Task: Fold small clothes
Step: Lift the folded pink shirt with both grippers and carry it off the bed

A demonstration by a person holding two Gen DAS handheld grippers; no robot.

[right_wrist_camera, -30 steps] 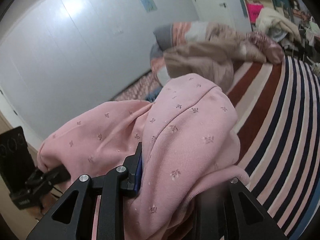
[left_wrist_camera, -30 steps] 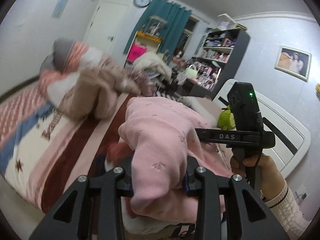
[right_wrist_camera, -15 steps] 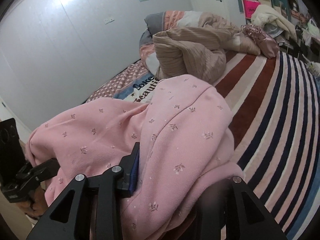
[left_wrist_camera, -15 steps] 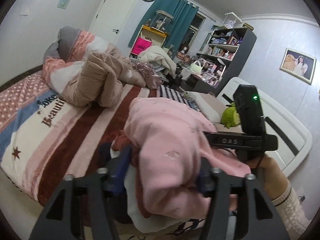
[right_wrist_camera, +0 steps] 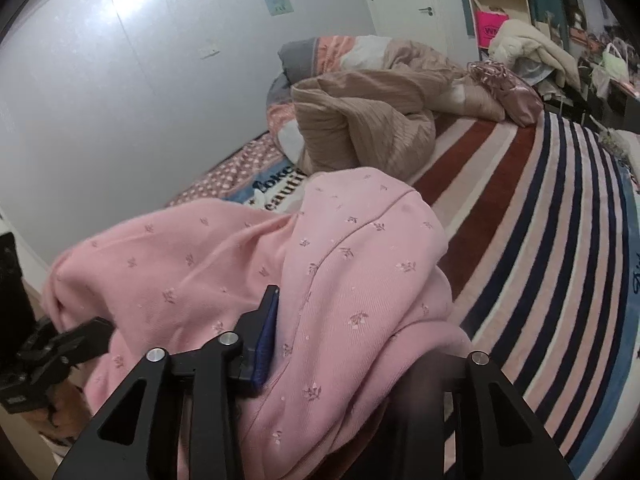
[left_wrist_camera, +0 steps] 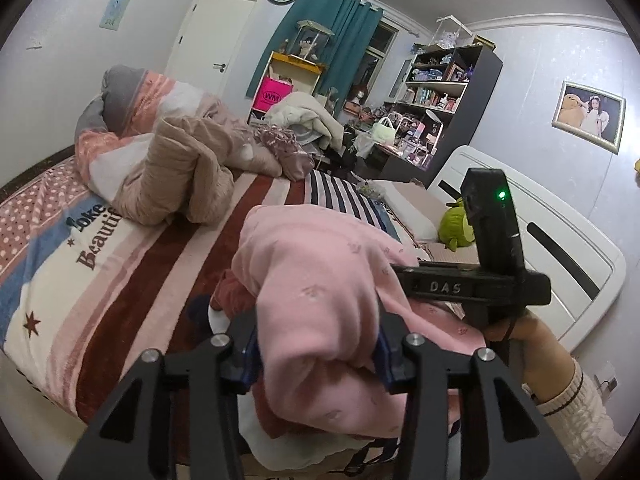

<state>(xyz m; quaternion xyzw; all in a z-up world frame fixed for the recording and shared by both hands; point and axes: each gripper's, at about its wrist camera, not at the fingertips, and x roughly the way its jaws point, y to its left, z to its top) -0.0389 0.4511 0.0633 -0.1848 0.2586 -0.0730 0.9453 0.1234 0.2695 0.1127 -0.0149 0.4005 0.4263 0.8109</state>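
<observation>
The pink top (left_wrist_camera: 320,304) is soft, with tiny flowers all over it. It is bunched up in a lumpy heap, with a seam running down it, over the stripy bed (right_wrist_camera: 540,208).

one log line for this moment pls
left gripper: closing, pink garment between pads | right gripper: opening, same garment draped between | garment bunched over striped bed

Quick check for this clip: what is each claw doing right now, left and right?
Left claw: closing, its pads pressing a bunched fold of the pink floral garment.
Right claw: opening, same garment between its fingers; one pad against the cloth, the other hidden.
</observation>
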